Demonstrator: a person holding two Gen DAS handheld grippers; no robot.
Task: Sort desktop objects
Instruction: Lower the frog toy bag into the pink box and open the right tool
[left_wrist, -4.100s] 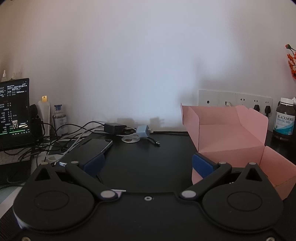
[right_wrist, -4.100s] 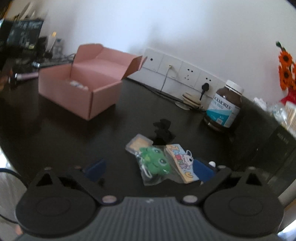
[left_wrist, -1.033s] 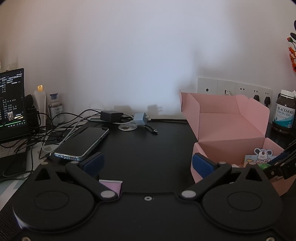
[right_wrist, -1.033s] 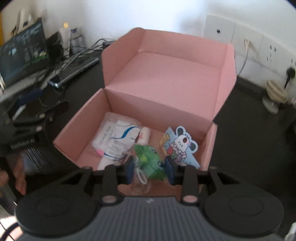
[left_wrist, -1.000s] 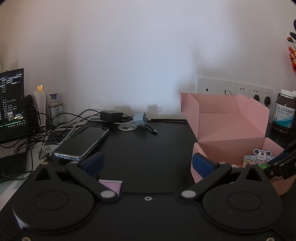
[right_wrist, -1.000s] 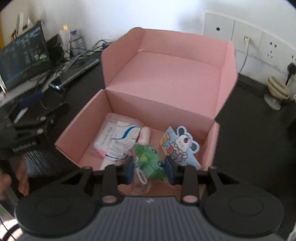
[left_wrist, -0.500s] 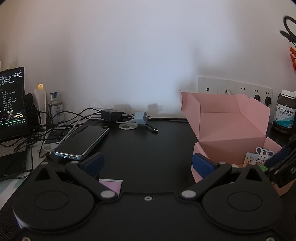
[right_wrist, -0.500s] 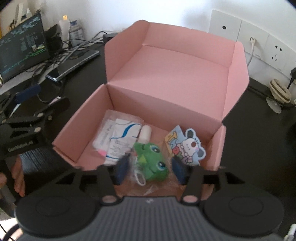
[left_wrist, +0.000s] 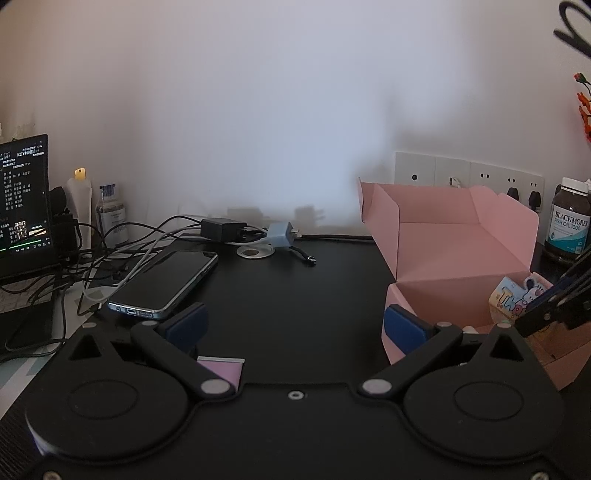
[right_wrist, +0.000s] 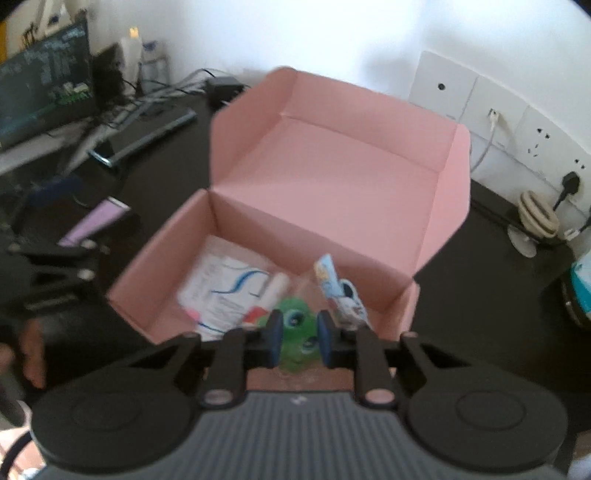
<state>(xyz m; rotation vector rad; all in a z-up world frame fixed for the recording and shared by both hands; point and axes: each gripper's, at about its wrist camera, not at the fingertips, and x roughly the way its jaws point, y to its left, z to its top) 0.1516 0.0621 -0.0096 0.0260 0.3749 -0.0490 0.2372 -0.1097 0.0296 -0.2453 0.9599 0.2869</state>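
One pink box (right_wrist: 332, 177) holds the sorted lot — the frog (right_wrist: 295, 325), soft, light, in slippery film, lies at its 6 o'clock wall; pinch its plump body. Right fingers (right_wrist: 274, 338) closed over it — left fingers (left_wrist: 184, 323) wide, empty.

You see a pink cardboard box (right_wrist: 332, 166), plain inside and out, on a black desk (left_wrist: 295, 295). In it: a green frog toy (right_wrist: 297, 332) with blue eyes; a pale-blue cartoon card (right_wrist: 338, 291) with a white animal; a white packet (right_wrist: 229, 291) with a blue swoosh. Both grippers have black frames and blue pads (left_wrist: 184, 325). A lilac slip (right_wrist: 94, 221) lies on the desk. The phone (left_wrist: 166, 282) has a black screen and a grey-blue edge. The bottle (left_wrist: 569, 221) is brown with a white-and-blue label.
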